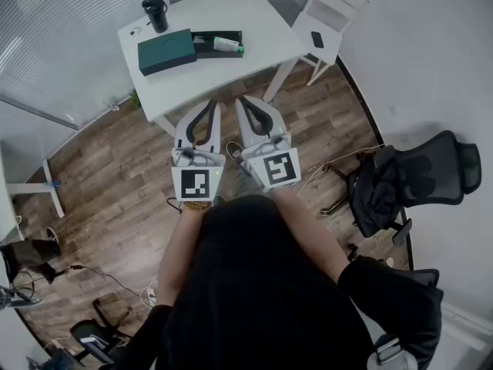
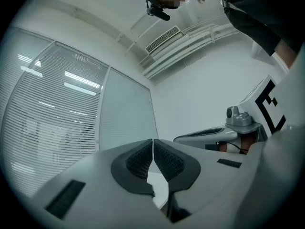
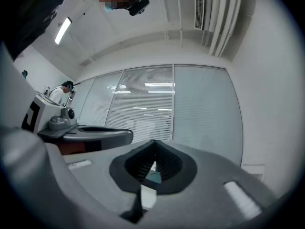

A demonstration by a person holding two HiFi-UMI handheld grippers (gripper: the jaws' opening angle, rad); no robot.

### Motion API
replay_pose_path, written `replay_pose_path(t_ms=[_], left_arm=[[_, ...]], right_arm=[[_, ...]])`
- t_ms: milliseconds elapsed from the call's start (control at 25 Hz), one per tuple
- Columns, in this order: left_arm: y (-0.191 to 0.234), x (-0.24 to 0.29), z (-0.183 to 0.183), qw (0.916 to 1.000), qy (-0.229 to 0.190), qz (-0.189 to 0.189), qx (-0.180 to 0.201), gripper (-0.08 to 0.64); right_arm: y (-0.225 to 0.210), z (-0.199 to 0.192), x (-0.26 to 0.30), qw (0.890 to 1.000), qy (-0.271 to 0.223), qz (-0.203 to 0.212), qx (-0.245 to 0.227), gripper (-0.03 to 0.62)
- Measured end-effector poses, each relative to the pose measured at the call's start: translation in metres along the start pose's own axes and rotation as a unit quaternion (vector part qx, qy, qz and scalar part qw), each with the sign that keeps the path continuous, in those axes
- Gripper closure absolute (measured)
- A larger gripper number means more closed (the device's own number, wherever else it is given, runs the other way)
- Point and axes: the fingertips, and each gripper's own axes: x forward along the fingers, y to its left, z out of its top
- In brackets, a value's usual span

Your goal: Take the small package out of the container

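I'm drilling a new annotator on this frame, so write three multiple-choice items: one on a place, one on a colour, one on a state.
1. Where is the small package?
A) in a drawer
B) inside the black container on the white table
C) on a shelf

2. What colour is the flat box beside that container?
A) red
B) yellow
C) dark green

3. How do the left gripper and right gripper stand?
A) both shut, empty
B) both wide open
C) left shut on the package

Answers:
1 B: the head view shows it lying in the open container.
2 C: its top is dark green.
3 A: each gripper view shows the tips meeting with nothing held.
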Motion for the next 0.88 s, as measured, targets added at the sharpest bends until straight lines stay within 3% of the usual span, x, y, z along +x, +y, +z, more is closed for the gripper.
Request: replay_pose_path(t_ms=[280,440,880], left_arm=[[0.023,0.044,-0.004,0.9998,-0.01,0.017,-0.006,0.549],[0.026,0.068,-0.007,0.9999,-0.004,0.012,-0.01,0.549],[0.035,0.114,-0.035,0.9989,0.039,0.004,-0.025,0.549]], right_arm=[[-0.034,0.0,0.035,1.0,-0.011,-0.003,-0.028,0.595],[-0.052,-0.008,0.053,1.0,0.001,0.01,-0.015,0.594],[-0.081,-0.035,0.093,0.996,0.031,0.082,-0.017,0.594]])
